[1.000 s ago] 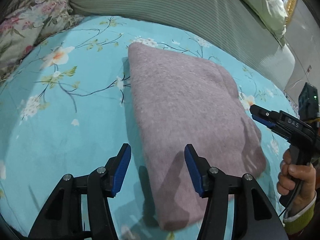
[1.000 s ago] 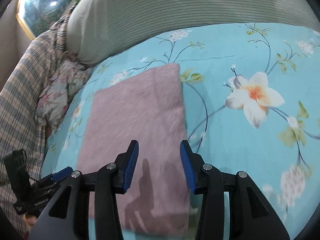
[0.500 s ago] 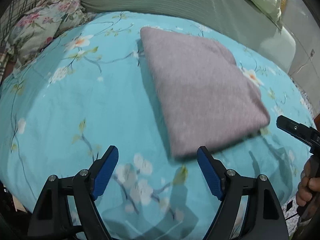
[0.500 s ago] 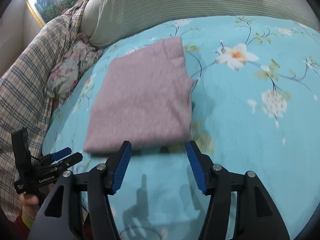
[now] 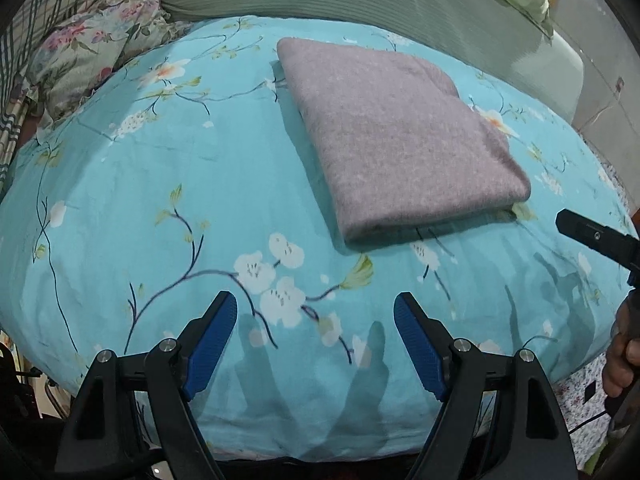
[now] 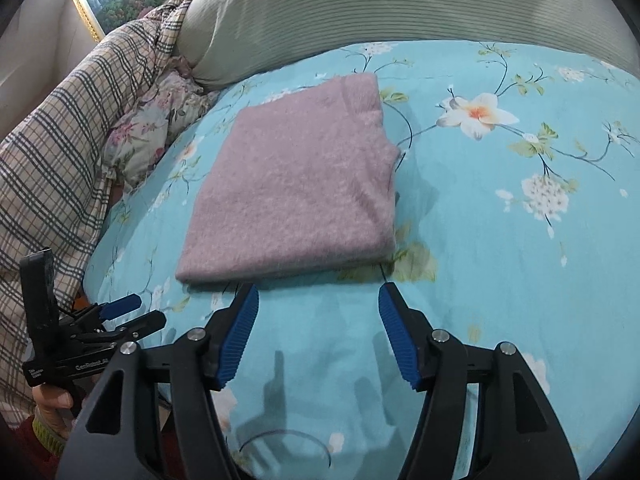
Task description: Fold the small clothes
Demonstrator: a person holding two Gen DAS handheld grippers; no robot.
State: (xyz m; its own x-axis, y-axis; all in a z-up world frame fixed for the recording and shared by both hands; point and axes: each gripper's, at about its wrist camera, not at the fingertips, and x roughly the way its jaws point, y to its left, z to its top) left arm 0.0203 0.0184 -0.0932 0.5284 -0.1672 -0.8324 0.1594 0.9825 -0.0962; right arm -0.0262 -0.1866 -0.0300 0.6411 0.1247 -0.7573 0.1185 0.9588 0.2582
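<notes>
A mauve fuzzy garment (image 5: 400, 136) lies folded into a flat rectangle on the turquoise floral bedsheet (image 5: 160, 200). In the right wrist view the same folded garment (image 6: 296, 184) sits just beyond the fingertips. My left gripper (image 5: 315, 308) is open over bare sheet, well short of the fold's near edge, with nothing between its blue pads. My right gripper (image 6: 318, 296) hovers just in front of the near edge; its jaws are opening and nothing is between them. Each gripper shows at the edge of the other's view: the right gripper (image 5: 592, 236), the left gripper (image 6: 132, 314).
A green striped bolster (image 6: 360, 12) runs along the far side of the bed. A plaid quilt (image 6: 56, 152) and a floral pillow (image 6: 148, 136) lie at the left. The mattress edge (image 5: 280, 452) drops off right below the left gripper. A hand (image 5: 622, 344) holds the right gripper.
Both grippers have pulled back off the folded garment toward the near bed edge, and both jaws have widened. The garment stays flat where it was released.
</notes>
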